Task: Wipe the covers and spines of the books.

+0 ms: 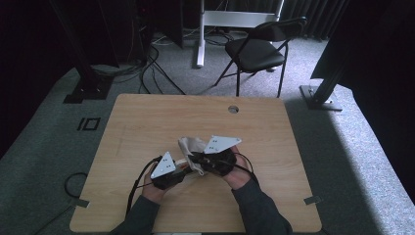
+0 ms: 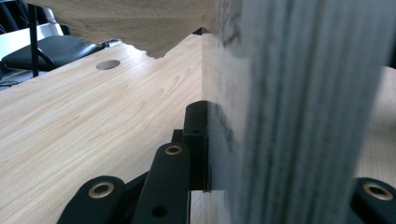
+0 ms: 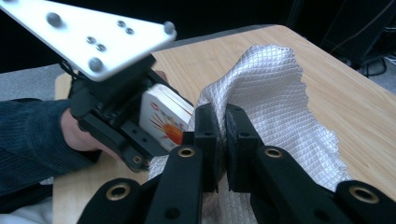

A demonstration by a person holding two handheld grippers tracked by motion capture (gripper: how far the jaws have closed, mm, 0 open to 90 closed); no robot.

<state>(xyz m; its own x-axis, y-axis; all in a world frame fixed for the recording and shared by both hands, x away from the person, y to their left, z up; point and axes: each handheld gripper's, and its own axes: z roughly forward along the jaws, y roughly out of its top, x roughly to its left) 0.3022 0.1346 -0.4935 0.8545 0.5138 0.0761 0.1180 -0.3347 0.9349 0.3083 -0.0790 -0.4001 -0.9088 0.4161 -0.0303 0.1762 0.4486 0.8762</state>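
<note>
Two grippers, one white quilted cloth [image 3: 275, 98] and a small stack of cards [image 3: 163, 116] at mid-table.
Right gripper [image 3: 223, 128] pinching the cloth; left gripper [image 1: 183, 169] clamped on the cards. Card print blurred close up. Pale wooden table [image 1: 147, 122], grey carpet, black folding chair [image 1: 257, 49] behind.

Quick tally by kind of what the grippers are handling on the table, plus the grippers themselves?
Deck of cards: 1, clamped in the left gripper
White mesh cloth: 1, pinched by the right gripper
Grippers: 2
Total: 4
</note>
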